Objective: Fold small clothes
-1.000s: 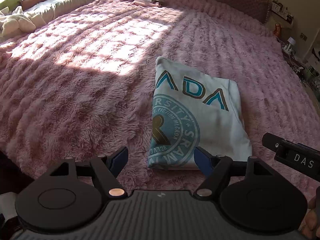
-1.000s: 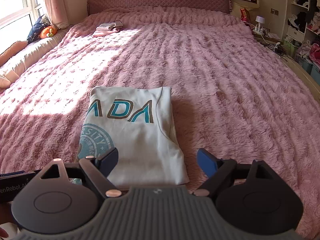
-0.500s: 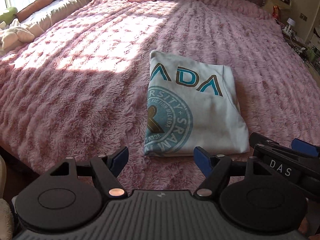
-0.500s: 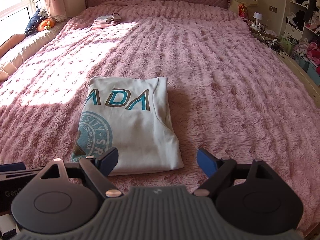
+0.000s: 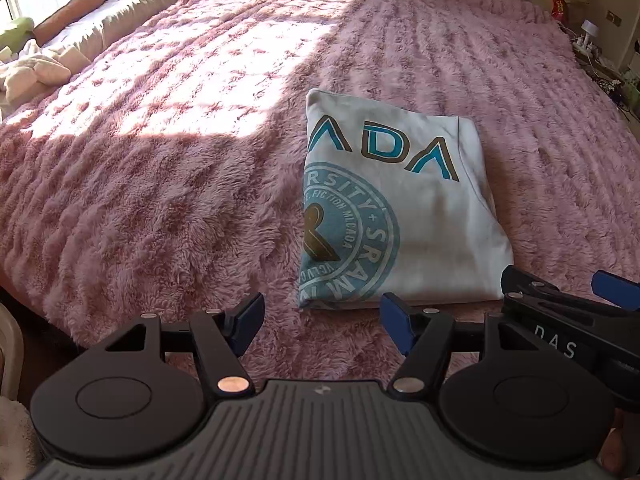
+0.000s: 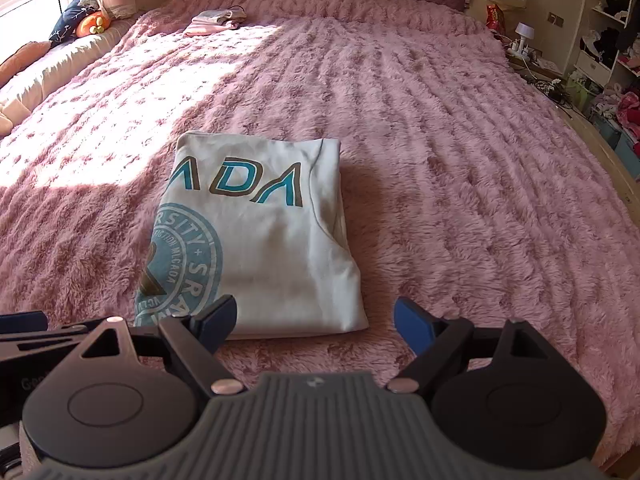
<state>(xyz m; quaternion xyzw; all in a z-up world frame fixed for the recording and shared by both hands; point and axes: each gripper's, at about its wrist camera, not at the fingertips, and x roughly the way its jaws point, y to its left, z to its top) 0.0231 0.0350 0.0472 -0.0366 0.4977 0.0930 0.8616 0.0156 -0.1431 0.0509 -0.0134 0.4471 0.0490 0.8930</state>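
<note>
A folded pale blue T-shirt (image 5: pixel 404 216) with a teal round print and "ADA" lettering lies flat on the pink fluffy bedspread (image 5: pixel 160 184). It also shows in the right wrist view (image 6: pixel 272 240). My left gripper (image 5: pixel 322 320) is open and empty, just short of the shirt's near left corner. My right gripper (image 6: pixel 316 318) is open and empty, above the shirt's near right corner. The right gripper also shows at the right edge of the left wrist view (image 5: pixel 568 296).
A small stack of folded clothes (image 6: pixel 216 22) lies near the far end of the bed. Cushions and a toy (image 6: pixel 92 24) sit along the window side at left. Shelves and clutter (image 6: pixel 608 60) stand beside the bed's right edge.
Both grippers have pulled back toward the foot of the bed and away from the shirt. The shirt has stayed folded and still. Both grippers stay open.
</note>
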